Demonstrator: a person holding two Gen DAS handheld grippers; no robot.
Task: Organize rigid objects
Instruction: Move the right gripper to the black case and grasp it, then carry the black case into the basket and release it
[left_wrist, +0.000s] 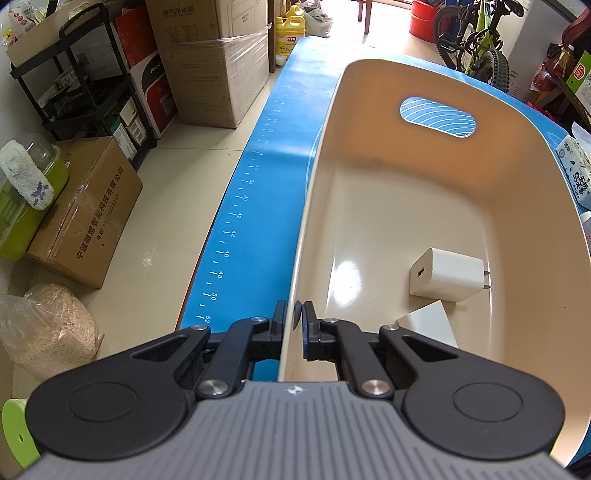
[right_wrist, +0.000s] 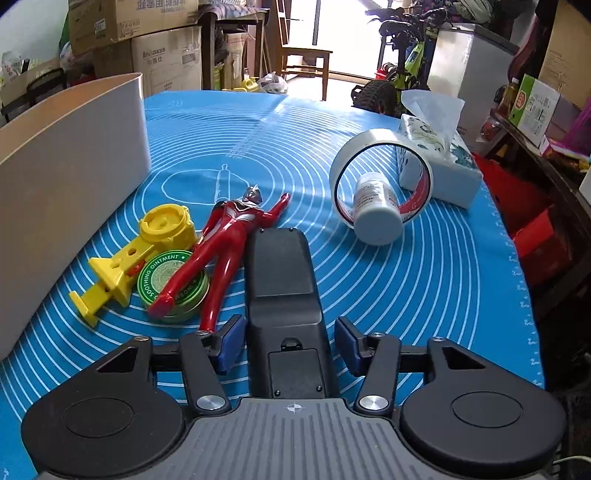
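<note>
My left gripper (left_wrist: 294, 317) is shut on the near rim of a cream plastic bin (left_wrist: 436, 206), one finger outside the wall and one inside. In the bin lie a white charger plug (left_wrist: 447, 275) and a white flat piece (left_wrist: 430, 325). My right gripper (right_wrist: 290, 341) is open around the near end of a black remote (right_wrist: 286, 295) that lies on the blue mat (right_wrist: 424, 280). Left of the remote lie a red hero figure (right_wrist: 225, 243), a green ointment tin (right_wrist: 184, 291) and a yellow plastic toy (right_wrist: 140, 258). The bin's wall (right_wrist: 70, 173) stands at the left.
A tape roll (right_wrist: 380, 181) with a white bottle (right_wrist: 375, 210) lying through it sits at the right, beside a tissue pack (right_wrist: 439, 158). The mat's left edge (left_wrist: 236, 221) drops to the floor with cardboard boxes (left_wrist: 88, 210). A bicycle (right_wrist: 399, 74) stands behind the table.
</note>
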